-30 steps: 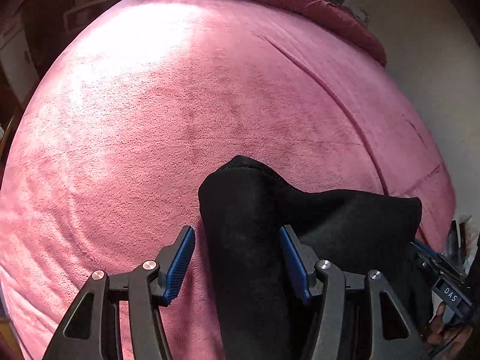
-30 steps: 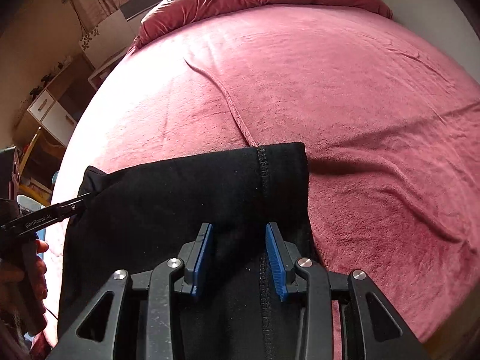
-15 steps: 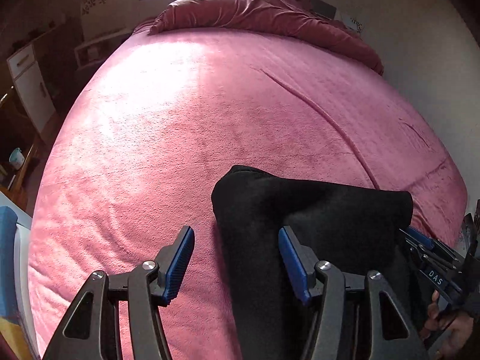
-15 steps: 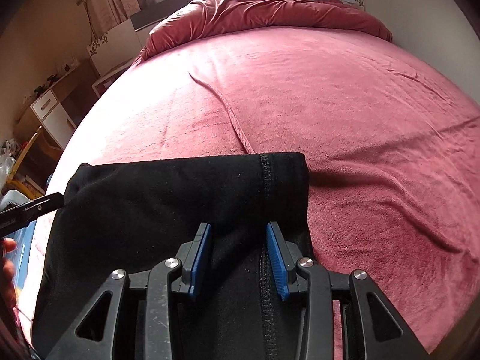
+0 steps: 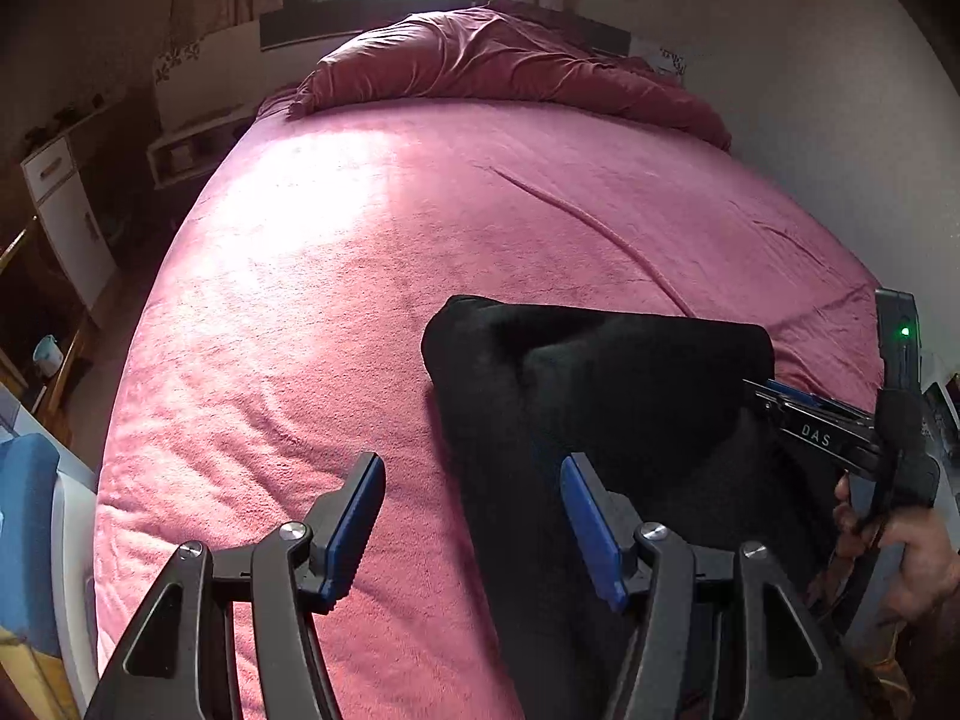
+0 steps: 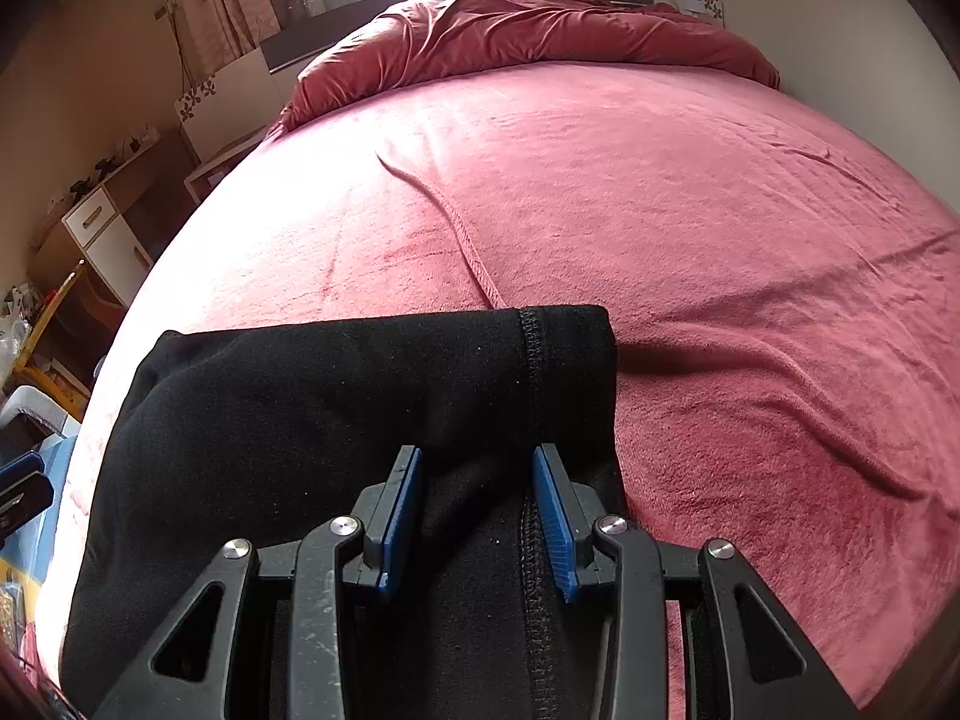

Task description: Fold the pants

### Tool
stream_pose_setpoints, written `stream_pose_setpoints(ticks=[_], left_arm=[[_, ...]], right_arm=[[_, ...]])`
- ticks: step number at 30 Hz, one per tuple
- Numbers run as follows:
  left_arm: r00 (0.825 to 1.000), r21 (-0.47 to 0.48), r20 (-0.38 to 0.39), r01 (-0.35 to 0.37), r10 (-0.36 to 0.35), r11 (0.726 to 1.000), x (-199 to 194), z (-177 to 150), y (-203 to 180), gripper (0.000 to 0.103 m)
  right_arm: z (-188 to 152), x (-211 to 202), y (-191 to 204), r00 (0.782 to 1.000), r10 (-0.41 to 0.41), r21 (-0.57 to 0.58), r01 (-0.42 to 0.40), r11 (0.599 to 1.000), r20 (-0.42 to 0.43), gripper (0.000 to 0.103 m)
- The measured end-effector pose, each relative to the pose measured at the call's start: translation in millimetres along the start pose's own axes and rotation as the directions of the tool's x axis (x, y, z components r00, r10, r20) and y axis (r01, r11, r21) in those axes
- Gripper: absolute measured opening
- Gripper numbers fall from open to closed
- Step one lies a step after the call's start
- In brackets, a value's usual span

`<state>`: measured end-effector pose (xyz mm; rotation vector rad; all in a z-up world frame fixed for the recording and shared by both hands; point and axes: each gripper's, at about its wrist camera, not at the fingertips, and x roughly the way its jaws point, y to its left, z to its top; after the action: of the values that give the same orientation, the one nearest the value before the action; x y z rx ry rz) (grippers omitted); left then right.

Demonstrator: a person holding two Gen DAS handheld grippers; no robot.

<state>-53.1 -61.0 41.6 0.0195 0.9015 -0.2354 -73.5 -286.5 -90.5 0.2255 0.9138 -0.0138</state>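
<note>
Black pants (image 5: 600, 396) lie folded on the near end of a pink bed (image 5: 420, 228). In the right wrist view the pants (image 6: 336, 396) show a stitched seam near their right edge. My left gripper (image 5: 474, 510) is open and above the bed, with its right finger over the pants' left edge. It holds nothing. My right gripper (image 6: 477, 510) is open, with its fingers over the pants beside the seam. It also shows in the left wrist view (image 5: 828, 432) at the pants' right side.
A bunched red duvet (image 6: 528, 24) lies at the far end of the bed. A white drawer unit (image 5: 66, 204) and low shelves stand to the left of the bed. A wall runs along the right side. A blue and white object (image 5: 30, 516) sits at the near left.
Both grippers have pulled back and risen from the pants, so more of the bed and room shows. The pants have stayed in place on the bed.
</note>
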Motion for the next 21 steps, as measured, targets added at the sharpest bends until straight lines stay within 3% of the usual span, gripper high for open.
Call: stream_pose_setpoints(ticks=[12, 19, 21], left_arm=[[0.998, 0.098, -0.001, 0.055, -0.055, 0.994, -13.9, -26.4, -12.4, 0.062], [0.993, -0.067, -0.029, 0.11, -0.113, 0.992, -13.5, -37.4, 28.1, 0.061], [0.993, -0.076, -0.029, 0.116, -0.118, 0.99, -13.6, -39.1, 31.9, 0.06]], right_arm=[[-1.6, -1.5, -4.4, 1.0, 0.022, 0.016, -0.022, 1.0, 0.013, 0.038], [-3.1, -2.1, -8.8, 0.999, 0.047, 0.035, -0.047, 0.998, 0.023, 0.038], [-4.3, -2.3, -8.9, 0.998, 0.049, 0.038, -0.05, 0.998, 0.029, 0.038]])
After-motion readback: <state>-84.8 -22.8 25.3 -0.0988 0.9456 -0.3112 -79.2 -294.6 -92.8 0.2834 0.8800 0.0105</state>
